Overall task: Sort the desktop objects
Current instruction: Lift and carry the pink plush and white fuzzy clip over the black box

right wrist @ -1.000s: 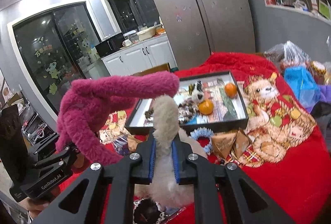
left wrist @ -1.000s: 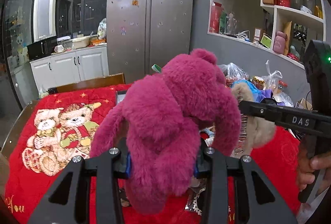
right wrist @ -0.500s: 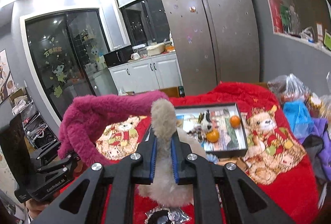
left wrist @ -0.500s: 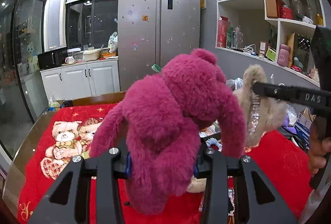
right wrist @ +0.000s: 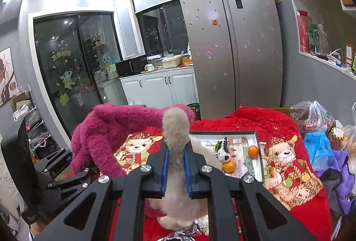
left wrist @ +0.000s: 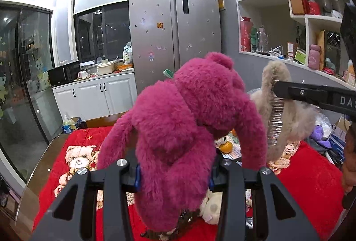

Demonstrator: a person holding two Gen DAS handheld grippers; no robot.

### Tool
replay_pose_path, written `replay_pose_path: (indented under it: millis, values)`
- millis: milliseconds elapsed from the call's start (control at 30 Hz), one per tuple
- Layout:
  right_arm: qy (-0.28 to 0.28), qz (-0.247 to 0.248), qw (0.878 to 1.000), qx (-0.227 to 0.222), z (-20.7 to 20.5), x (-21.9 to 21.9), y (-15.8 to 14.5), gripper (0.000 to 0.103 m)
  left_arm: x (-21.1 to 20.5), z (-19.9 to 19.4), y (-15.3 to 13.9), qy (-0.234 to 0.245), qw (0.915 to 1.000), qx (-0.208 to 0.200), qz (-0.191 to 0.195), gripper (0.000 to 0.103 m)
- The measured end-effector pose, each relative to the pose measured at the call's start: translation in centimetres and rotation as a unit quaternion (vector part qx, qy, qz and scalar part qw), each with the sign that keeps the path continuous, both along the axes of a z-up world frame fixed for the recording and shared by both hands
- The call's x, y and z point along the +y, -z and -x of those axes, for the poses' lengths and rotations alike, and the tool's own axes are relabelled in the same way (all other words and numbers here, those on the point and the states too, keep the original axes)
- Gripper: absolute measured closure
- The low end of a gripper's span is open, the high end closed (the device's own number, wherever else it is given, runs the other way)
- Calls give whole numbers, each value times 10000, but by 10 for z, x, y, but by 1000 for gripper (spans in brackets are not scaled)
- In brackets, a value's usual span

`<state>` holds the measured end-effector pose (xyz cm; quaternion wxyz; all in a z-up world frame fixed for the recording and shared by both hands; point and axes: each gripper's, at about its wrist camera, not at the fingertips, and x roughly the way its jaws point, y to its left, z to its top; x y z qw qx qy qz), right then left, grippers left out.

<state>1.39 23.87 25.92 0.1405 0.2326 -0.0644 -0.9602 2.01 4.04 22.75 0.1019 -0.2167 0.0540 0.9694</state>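
Note:
My left gripper [left wrist: 174,176] is shut on a magenta plush bear [left wrist: 189,120], which hangs limp in the air and fills the middle of the left wrist view. Its arm [right wrist: 133,114] stretches across the right wrist view. My right gripper [right wrist: 176,170] is shut on a beige plush toy [right wrist: 175,127], squeezed thin between the blue pads. From the left wrist view that beige toy [left wrist: 291,129] dangles at the right, beside the bear. Both toys are held above the table with the red blanket [right wrist: 244,120].
A dark tray [right wrist: 255,136] on the blanket holds two oranges [right wrist: 253,151], a small spotted plush and papers. Plastic bags [right wrist: 316,118] and purple cloth crowd the right edge. A white plush [left wrist: 211,207] and wrappers lie below the bear. A fridge [left wrist: 173,36] stands behind.
Both grippers have risen with their toys, so the blanket and tray sit lower in both views and more of the room shows. The grips have not changed.

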Motion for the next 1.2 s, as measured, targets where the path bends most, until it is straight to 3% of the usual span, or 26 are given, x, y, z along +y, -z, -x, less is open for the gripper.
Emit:
replay_pose_path:
  millis: [333,800,1033,1200]
  values:
    - [155,-166,9997,-38,39,11,-6,90,21,62,7,59,9998,-190,64,61]
    - [130,-287,9985,-438,139,29,26,90,47,176,67,6,9967,-795,162,61]
    - [265,-289,9963,-762,168,39,57,90,42,197,111,-56,9929,-1180,169,61]
    - [336,-390,9935,-1012,182,38,72,91,33,196,121,7,9922,-1233,182,61]
